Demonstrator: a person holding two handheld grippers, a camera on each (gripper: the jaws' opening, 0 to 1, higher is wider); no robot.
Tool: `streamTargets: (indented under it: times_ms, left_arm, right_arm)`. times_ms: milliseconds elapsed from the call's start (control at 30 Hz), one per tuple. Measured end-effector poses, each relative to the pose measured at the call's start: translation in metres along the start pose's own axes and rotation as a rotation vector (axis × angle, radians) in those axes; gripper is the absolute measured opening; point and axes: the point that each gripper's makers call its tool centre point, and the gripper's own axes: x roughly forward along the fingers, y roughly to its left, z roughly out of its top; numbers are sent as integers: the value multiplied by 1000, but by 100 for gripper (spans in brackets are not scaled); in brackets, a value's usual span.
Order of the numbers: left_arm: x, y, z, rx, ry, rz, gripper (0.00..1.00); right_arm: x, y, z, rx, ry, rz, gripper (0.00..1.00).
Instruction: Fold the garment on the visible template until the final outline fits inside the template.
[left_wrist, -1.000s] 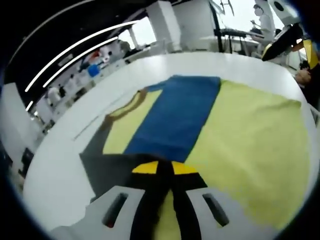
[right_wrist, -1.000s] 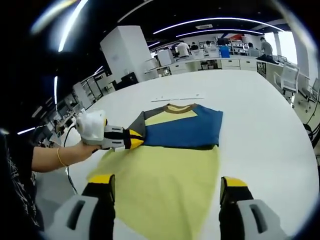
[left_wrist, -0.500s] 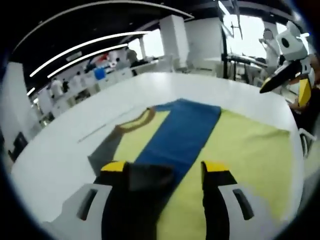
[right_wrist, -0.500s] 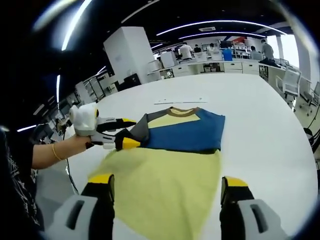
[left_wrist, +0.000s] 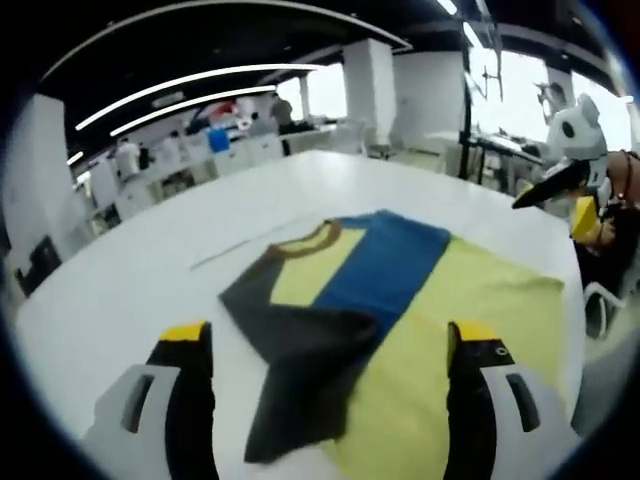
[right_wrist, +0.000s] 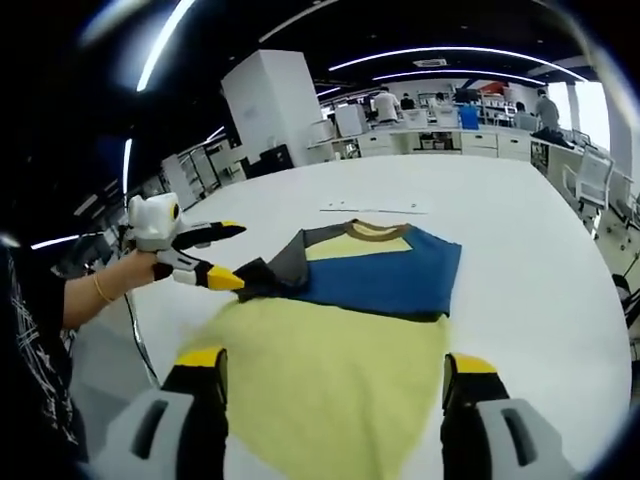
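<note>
Left gripper: jaws spread wide apart, nothing between them, raised above the near edge of the shirt. Shirt lies flat on the white worktop; yellow body nearest, blue band across the chest, brown collar at the far end. Dark grey sleeve is folded inward and lies over the yellow and blue panels, between the left jaws in the left gripper view. Right gripper: jaws also spread wide, empty, hovering over the yellow hem of the shirt. In the right gripper view the left gripper enters from the left, held in a hand, its yellow-tipped jaws parted just beside the grey sleeve; contact cannot be told. Beyond the collar, a thin pale strip lies on the worktop, apart from the shirt. In the left gripper view the right gripper shows at the far right. Far background: desks, white column, people standing, ceiling light strips.
</note>
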Motion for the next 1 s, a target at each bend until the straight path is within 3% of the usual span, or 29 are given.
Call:
streamTargets:
  times_ms: [100, 567, 1000]
  left_arm:
    - [-8, 4, 0, -15, -6, 5, 99]
    - [-46, 16, -7, -12, -7, 27, 99]
    - [-66, 22, -32, -22, 42, 44, 99]
  right_arm:
    - [4, 4, 7, -29, 6, 16, 89]
    - [39, 29, 42, -151, 34, 114, 88]
    - [87, 67, 65, -219, 68, 240, 86]
